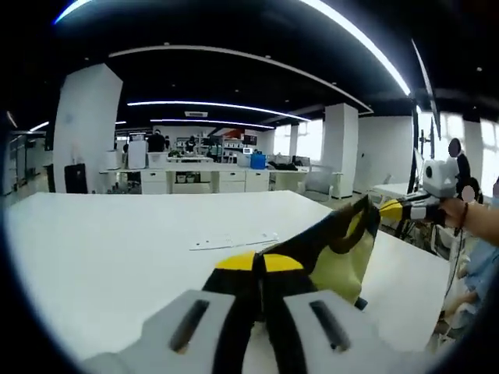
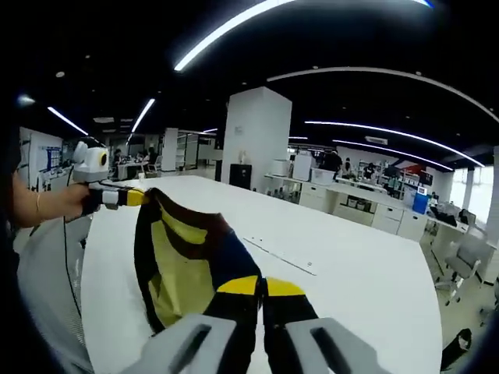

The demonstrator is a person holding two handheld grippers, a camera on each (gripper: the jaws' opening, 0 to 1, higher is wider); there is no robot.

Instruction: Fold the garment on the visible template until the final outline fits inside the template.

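Note:
A black garment with yellow-green panels point(image 1: 335, 253) hangs stretched in the air over the white table point(image 1: 101, 249). My left gripper point(image 1: 259, 262) is shut on one end of it, yellow fingertips pressed together. My right gripper point(image 1: 394, 209), held by a hand, pinches the other end at the right. In the right gripper view the garment point(image 2: 183, 269) sags between my right gripper point(image 2: 261, 287), shut on the cloth, and the left gripper point(image 2: 134, 198) far to the left. Thin template lines point(image 1: 234, 240) point(image 2: 281, 261) mark the tabletop beyond the garment.
The white table point(image 2: 366, 280) spreads wide around the garment. A white pillar point(image 1: 86, 128) and desks with shelves point(image 1: 203, 175) stand behind it. A grey chair point(image 2: 464, 261) sits past the table's right edge. A person's arm point(image 2: 39, 204) is at the left.

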